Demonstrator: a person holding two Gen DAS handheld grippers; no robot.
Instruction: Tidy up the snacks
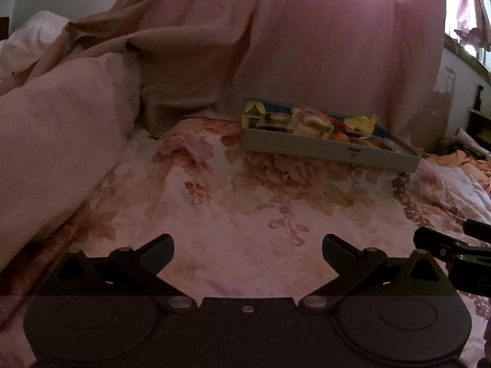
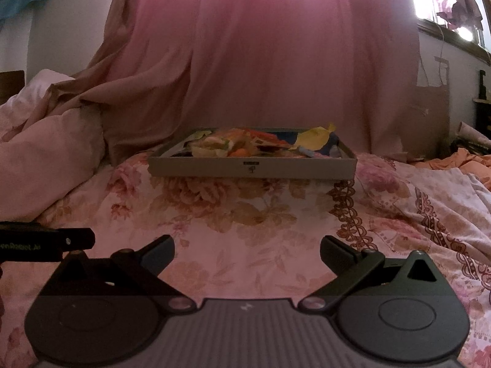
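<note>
Left wrist view: left gripper [image 1: 248,253] low over the bed, fingers [image 1: 159,250] spread wide, nothing between them. Below them only the floral bedspread [image 1: 245,214]. The snack box [image 1: 330,150], shallow and grey-sided, sits on the bedspread ahead and right of centre, well apart from the fingers, seen at an angle with its near corner toward the right. It is filled with mixed snack packets [image 1: 310,121]: yellow wrappers at both ends, orange and pale ones in the middle; individual items too small to identify. A bunched pink duvet [image 1: 58,141] lies along the left, and a pink curtain [image 1: 322,40] hangs behind the box. Part of the other gripper shows at the right edge.

Right wrist view: right gripper [image 2: 247,253] also low over the bed, fingers [image 2: 337,253] apart, holding nothing. Snack box straight ahead, long side square to the camera, small dark label at mid-side. Packets heaped inside, with one yellow wrapper [image 2: 317,138] sticking up above the rim on the right. A strip of dark lace trim [image 2: 349,211] on the bedspread runs from the box's right corner toward the camera. Left gripper's body visible at the left edge.
</note>
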